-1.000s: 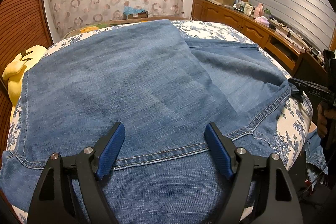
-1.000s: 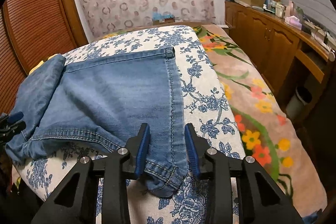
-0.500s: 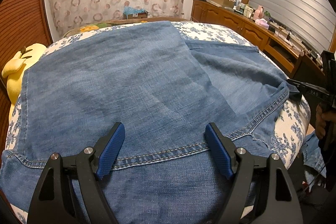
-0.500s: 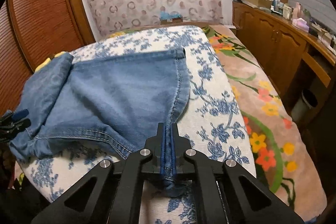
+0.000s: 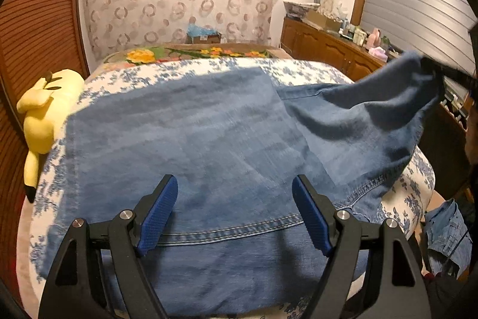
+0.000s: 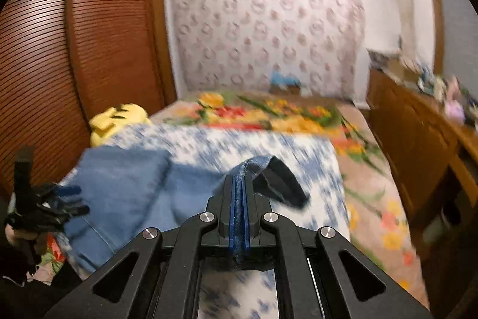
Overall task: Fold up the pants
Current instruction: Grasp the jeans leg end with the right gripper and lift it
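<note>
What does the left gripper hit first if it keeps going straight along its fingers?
Most likely the jeans: the open left gripper points down at denim spread over the bed, nothing between its fingers. Depth to the cloth is unclear.

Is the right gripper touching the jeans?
Touching. In the right wrist view, the right gripper has its blue pads squeezed shut on a fold of the jeans, lifting that end off the bed.

The pants [image 5: 185, 145] lie spread on the bed [image 5: 322, 71]. A plush toy [image 5: 44, 112] sits at nine o'clock beside them, a sideboard [image 5: 328, 50] at two o'clock, a floral blanket [image 5: 191, 53] at twelve behind.
</note>
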